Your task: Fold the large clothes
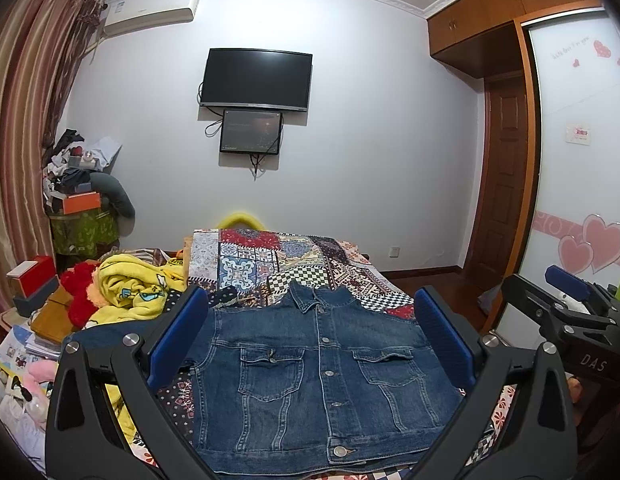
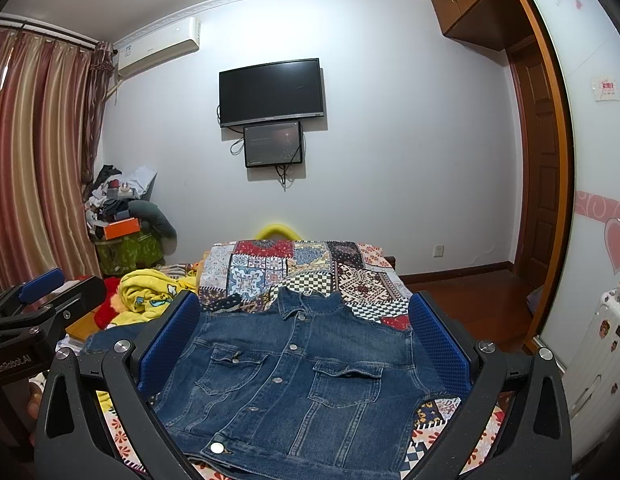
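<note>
**A lived-in home bedroom**

Ahead of the fingers lies a bed under a colourful patchwork quilt (image 1: 269, 264). Beyond the fingertips hang a black wall-mounted television (image 1: 255, 79) and a white air conditioner (image 1: 151, 10). Striped reddish curtains (image 1: 25, 100) hang left of them, a brown wooden wardrobe (image 1: 494, 4) right.

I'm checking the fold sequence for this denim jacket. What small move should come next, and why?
Probably lower both open grippers, left gripper and right gripper, to the denim jacket. It lies flat, buttoned and face up on the patchwork bedspread, and neither gripper holds it.
</note>
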Demonstrator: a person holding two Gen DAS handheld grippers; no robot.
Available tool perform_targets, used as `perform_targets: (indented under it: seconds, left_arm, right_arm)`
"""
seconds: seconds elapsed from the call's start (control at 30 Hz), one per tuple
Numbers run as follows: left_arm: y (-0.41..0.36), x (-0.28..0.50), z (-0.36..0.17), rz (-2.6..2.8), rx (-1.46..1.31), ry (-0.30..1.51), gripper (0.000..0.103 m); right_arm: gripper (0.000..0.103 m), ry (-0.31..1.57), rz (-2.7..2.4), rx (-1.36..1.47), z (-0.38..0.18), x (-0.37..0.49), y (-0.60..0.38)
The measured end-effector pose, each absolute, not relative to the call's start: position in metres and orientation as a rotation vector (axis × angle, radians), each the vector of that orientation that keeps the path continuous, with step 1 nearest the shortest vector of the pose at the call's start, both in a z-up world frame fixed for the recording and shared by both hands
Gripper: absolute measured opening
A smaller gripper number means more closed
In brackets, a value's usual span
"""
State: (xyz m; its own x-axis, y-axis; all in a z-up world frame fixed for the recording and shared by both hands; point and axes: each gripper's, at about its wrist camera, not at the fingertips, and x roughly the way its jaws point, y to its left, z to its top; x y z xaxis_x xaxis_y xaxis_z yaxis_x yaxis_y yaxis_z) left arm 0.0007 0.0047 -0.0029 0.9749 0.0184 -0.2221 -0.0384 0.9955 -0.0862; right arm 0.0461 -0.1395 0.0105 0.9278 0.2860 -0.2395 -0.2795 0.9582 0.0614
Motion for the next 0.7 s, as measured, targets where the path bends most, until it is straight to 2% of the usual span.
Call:
perform_targets:
  seconds: [0.7]
  left_arm:
    - [0.023,0.029,-0.009,0.055,-0.106,0.253,0.103]
  right_arm:
    - [0.103,0.285,0.278,0.016,0.006,0.066,-0.135]
